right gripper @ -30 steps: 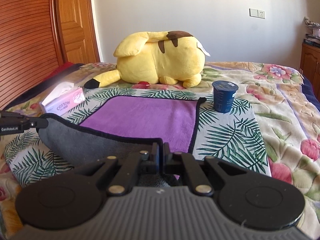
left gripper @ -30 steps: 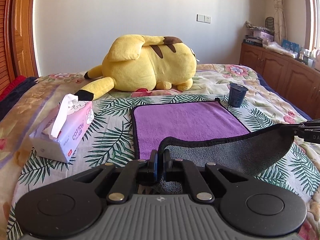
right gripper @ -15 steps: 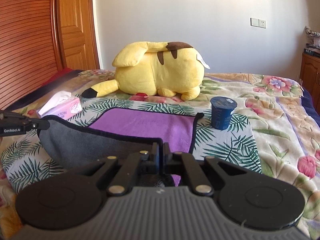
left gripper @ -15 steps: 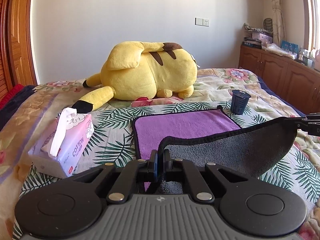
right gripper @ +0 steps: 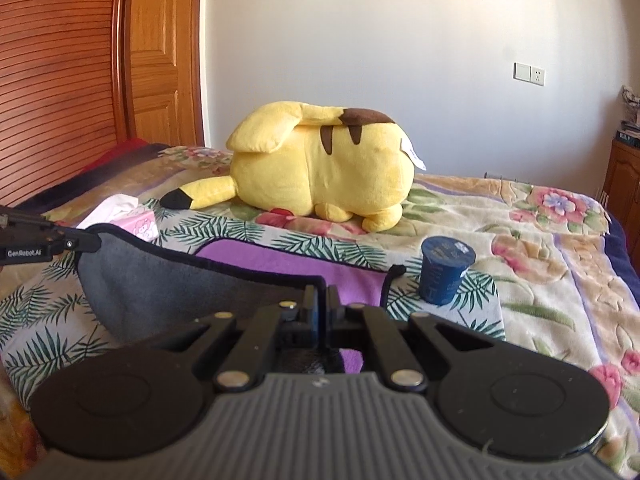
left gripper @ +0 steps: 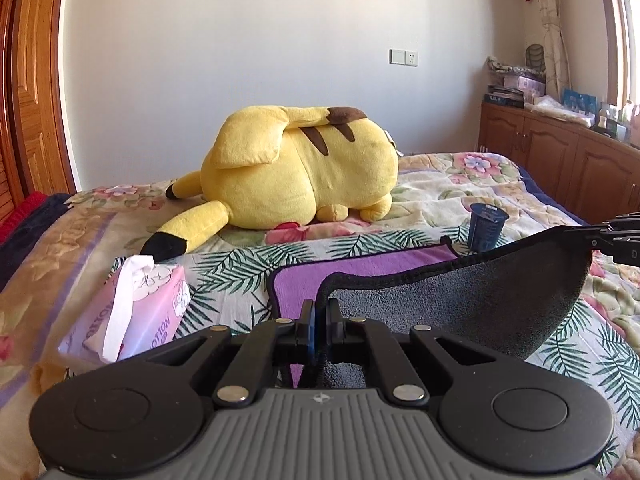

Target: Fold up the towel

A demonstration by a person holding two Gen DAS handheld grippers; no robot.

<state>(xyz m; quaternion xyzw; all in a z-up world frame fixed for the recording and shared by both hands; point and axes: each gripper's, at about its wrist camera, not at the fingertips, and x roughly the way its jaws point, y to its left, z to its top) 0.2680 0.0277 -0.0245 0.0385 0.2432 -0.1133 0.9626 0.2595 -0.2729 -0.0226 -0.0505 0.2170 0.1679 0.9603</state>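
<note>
Towel mid-fold: near edge lifted off the bed by both tools.
Left tool point(left gripper: 318, 320) and right tool point(right gripper: 320, 308) each pinch a near corner of the towel point(left gripper: 460, 304), jaws closed on the black hem. The grey underside sags between them; the purple far half lies flat on the bed point(right gripper: 540, 248), near the blue cup point(right gripper: 444, 276). Judged light, limp, plush and not slippery; corner hems give the firmest hold, and keeping the edge taut should prevent bunching.

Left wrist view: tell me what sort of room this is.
Most likely a home bedroom. A bed with a floral blanket fills the view, a yellow plush toy lies on it, and wooden cabinets line the wall under a curtained window.
</note>
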